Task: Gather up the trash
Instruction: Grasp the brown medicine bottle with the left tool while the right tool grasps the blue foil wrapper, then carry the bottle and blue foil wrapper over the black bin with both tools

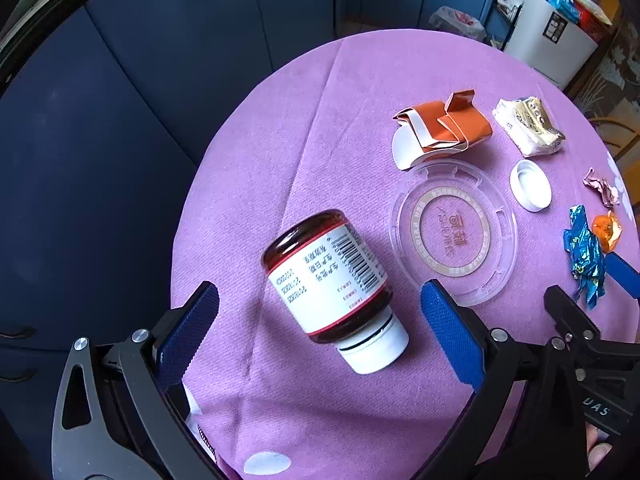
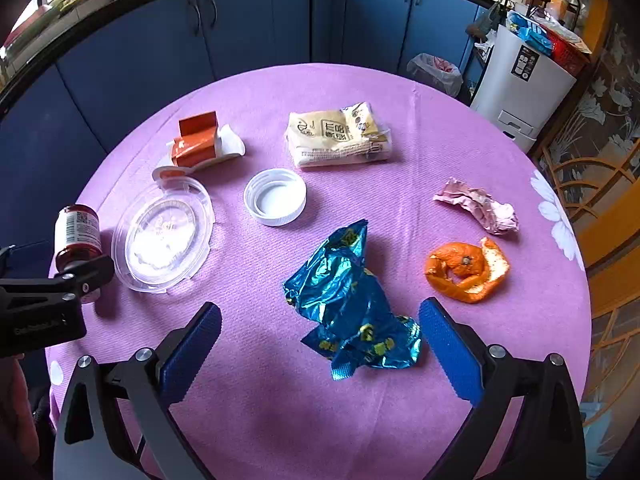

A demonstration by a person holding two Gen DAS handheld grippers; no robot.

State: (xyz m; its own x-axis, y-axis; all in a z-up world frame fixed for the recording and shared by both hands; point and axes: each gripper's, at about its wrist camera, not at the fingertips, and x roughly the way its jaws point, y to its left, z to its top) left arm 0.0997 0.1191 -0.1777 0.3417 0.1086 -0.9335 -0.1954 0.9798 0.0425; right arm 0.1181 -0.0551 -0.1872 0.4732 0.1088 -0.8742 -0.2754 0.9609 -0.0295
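Your left gripper (image 1: 320, 312) gapes around the toppled medicine bottle (image 1: 334, 286); right gripper (image 2: 320, 332) gapes around the blue wrapper (image 2: 348, 304).

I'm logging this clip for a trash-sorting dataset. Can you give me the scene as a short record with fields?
surface: round table with purple cloth
left tongs: open, around the bottle, not touching
bottle: brown, white cap, lying on its side
right tongs: open, around the blue wrapper
other trash: clear lid, white cap, orange carton, cream packet, pink wrapper, orange peel
bin: white, beyond the table
held: nothing
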